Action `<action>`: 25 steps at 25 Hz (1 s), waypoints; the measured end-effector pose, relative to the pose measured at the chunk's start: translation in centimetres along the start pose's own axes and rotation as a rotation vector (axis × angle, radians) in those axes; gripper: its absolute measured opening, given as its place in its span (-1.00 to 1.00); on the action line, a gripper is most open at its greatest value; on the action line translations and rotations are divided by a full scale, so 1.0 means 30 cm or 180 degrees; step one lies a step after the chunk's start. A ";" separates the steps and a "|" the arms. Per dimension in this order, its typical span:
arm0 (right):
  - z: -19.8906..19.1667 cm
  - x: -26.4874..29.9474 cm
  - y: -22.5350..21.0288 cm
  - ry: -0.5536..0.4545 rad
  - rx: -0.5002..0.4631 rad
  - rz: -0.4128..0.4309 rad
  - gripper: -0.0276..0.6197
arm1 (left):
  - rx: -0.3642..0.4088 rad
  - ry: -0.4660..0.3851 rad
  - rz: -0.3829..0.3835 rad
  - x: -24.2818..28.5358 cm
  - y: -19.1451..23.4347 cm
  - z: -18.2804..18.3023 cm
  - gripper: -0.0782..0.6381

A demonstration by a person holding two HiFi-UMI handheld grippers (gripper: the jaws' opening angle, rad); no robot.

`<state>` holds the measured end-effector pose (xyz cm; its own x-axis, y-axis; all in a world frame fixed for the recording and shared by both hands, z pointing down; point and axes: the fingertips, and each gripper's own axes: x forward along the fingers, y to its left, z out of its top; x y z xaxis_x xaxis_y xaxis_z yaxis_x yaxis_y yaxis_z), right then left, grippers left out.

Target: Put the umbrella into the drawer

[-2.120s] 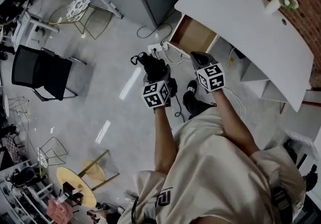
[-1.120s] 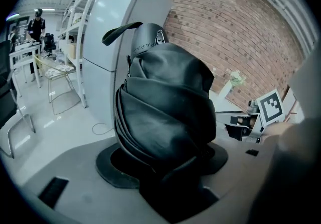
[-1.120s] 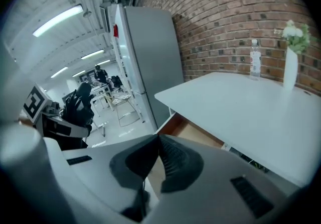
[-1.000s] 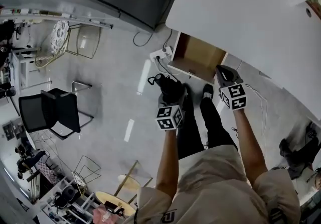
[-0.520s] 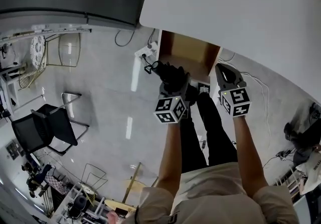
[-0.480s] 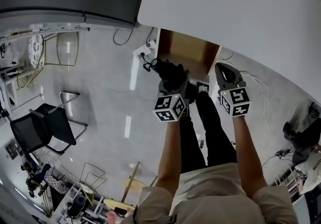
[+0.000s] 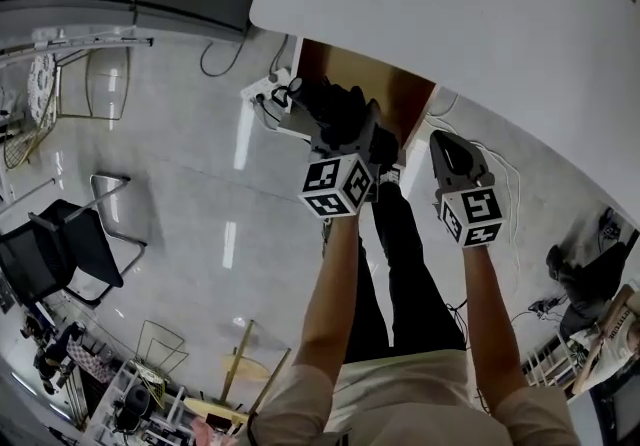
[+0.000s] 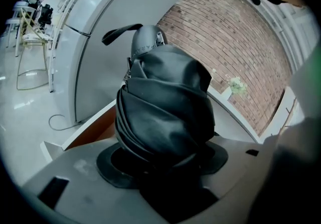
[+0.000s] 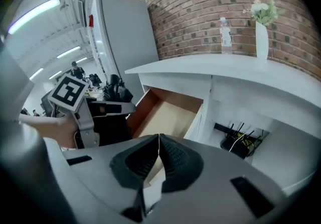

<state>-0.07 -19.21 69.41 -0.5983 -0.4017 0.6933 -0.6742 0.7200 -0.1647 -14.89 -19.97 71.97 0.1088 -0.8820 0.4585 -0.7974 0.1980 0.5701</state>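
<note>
Holds folded black umbrella (image 7: 322,106) (image 8: 165,112) in left gripper (image 7: 352,132) (image 8: 165,168), jaws standing wide and clamped on the bundled fabric, strap end toward upper left of head view. Shows that bundle at upper centre of head view, overlapping the left front edge of the open wooden drawer (image 7: 405,102) (image 9: 168,112) under the white desk (image 7: 450,14) (image 9: 225,70), not yet inside. Carries right gripper (image 7: 447,146) (image 9: 158,160) just right of it, jaws pressed together on nothing; vase (image 9: 261,37) and water bottle (image 9: 225,32) on desk, upper right of right gripper view.
</note>
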 end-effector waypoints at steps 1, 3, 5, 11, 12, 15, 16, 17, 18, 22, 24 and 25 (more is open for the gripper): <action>-0.009 0.000 0.001 0.0015 -0.0048 -0.0013 -0.71 | 0.0002 -0.0004 0.0018 0.018 0.004 -0.001 -0.04; -0.027 -0.003 0.002 0.0035 -0.0125 -0.0042 -0.71 | -0.0040 0.0016 0.0024 0.051 0.008 -0.004 -0.04; -0.045 -0.005 0.003 0.0052 -0.0143 -0.0062 -0.71 | -0.0124 0.0020 -0.0009 0.072 0.007 0.003 -0.04; -0.080 -0.008 0.008 0.0064 -0.0121 -0.0102 -0.71 | -0.0460 -0.0042 -0.0012 0.140 0.043 0.007 -0.04; -0.087 -0.015 0.006 0.0070 -0.0116 -0.0121 -0.71 | -0.0455 0.0005 0.0013 0.156 0.051 -0.014 -0.04; -0.101 -0.032 0.005 0.0082 -0.0062 -0.0175 -0.71 | -0.0440 0.0129 0.0051 0.197 0.076 -0.072 -0.04; -0.103 -0.034 0.004 0.0083 -0.0041 -0.0188 -0.71 | -0.0480 0.0163 0.0058 0.212 0.086 -0.088 -0.04; -0.105 -0.035 0.002 0.0082 -0.0020 -0.0200 -0.71 | -0.0546 0.0199 0.0063 0.230 0.096 -0.103 -0.04; -0.107 -0.036 -0.002 0.0080 0.0001 -0.0213 -0.71 | -0.0623 0.0241 0.0070 0.250 0.106 -0.117 -0.04; -0.119 -0.040 -0.005 0.0081 0.0068 -0.0272 -0.71 | -0.0799 0.0395 0.0113 0.316 0.140 -0.169 -0.04; -0.122 -0.043 -0.005 0.0077 0.0112 -0.0296 -0.71 | -0.0847 0.0450 0.0151 0.336 0.158 -0.183 -0.04; -0.125 -0.046 -0.006 0.0073 0.0144 -0.0301 -0.71 | -0.0893 0.0475 0.0211 0.342 0.171 -0.189 -0.04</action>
<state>2.50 -16.66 71.12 -0.5213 -0.4532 0.7231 -0.7464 0.6529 -0.1289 -14.50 -25.56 83.48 0.1643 -0.7949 0.5841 -0.6132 0.3815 0.6917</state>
